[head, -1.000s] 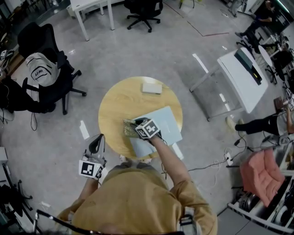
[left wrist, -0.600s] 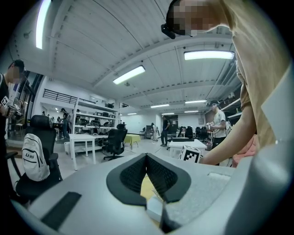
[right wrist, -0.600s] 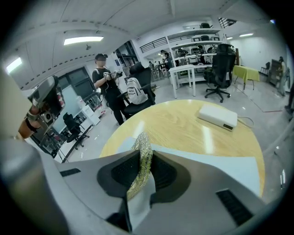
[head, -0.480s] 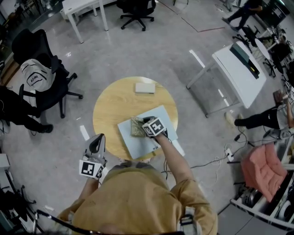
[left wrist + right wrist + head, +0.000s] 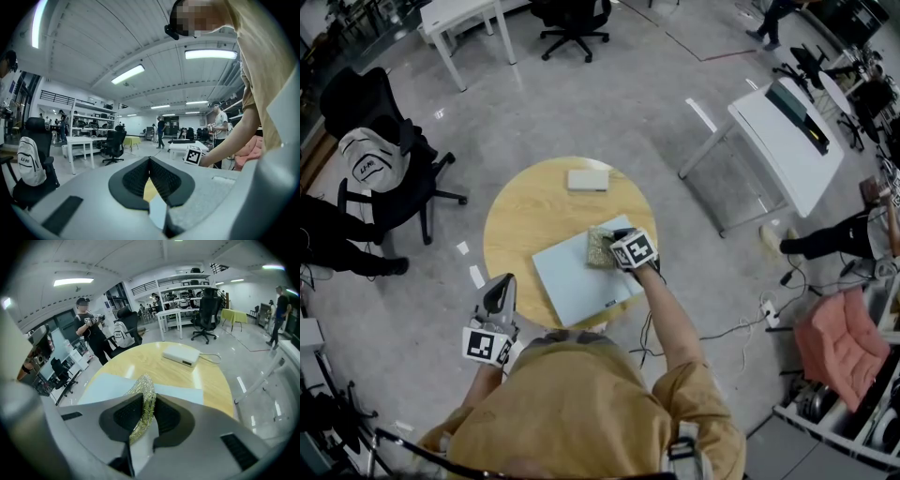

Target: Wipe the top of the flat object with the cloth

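Right tool (image 5: 616, 247) pinches the cloth (image 5: 600, 247) on the flat object (image 5: 577, 281); left tool (image 5: 499, 291) pressed together. Pushing toward six o'clock could slide it off the worktop (image 5: 525, 211)

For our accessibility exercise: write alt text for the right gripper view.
The right gripper pinches a yellow-green cloth over a pale blue flat sheet on a round wooden table. A white box lies beyond.

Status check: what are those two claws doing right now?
Right gripper shut on cloth, on blue sheet. Left gripper shut, empty, beside table. White box apart, nothing blocking.
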The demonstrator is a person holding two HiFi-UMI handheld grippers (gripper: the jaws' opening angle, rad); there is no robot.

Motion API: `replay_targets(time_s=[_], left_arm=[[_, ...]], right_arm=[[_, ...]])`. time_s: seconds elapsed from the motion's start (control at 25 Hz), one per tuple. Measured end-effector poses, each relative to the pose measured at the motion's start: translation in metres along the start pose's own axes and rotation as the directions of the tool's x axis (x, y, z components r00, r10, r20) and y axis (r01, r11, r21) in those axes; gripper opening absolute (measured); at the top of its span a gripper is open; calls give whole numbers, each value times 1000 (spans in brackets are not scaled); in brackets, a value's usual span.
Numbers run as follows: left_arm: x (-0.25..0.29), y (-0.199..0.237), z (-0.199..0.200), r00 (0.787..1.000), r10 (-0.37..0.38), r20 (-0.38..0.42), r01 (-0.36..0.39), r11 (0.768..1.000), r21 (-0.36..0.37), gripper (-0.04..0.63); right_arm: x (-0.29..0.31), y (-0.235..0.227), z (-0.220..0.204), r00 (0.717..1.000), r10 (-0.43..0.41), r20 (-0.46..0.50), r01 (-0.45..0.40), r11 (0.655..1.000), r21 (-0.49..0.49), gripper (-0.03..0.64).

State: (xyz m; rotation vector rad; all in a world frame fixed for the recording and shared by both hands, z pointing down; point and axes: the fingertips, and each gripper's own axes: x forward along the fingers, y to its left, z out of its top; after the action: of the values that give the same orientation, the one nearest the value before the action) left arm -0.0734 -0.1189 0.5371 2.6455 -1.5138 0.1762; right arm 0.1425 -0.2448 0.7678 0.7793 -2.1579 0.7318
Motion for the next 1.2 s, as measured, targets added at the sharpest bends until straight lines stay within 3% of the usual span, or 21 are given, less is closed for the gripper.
replay_targets(time_s=[0.52, 1.2], left_arm=[[12, -12, -3, 1000, 16, -20, -16, 1000, 3, 3], [15, -18, -1, 1000, -15, -21, 15, 1000, 11, 3]], right_arm=[[-31, -96, -5, 991, -129, -36, 129, 991, 23, 60], [-76, -134, -18, 970, -244, -2, 244, 968, 63, 60]])
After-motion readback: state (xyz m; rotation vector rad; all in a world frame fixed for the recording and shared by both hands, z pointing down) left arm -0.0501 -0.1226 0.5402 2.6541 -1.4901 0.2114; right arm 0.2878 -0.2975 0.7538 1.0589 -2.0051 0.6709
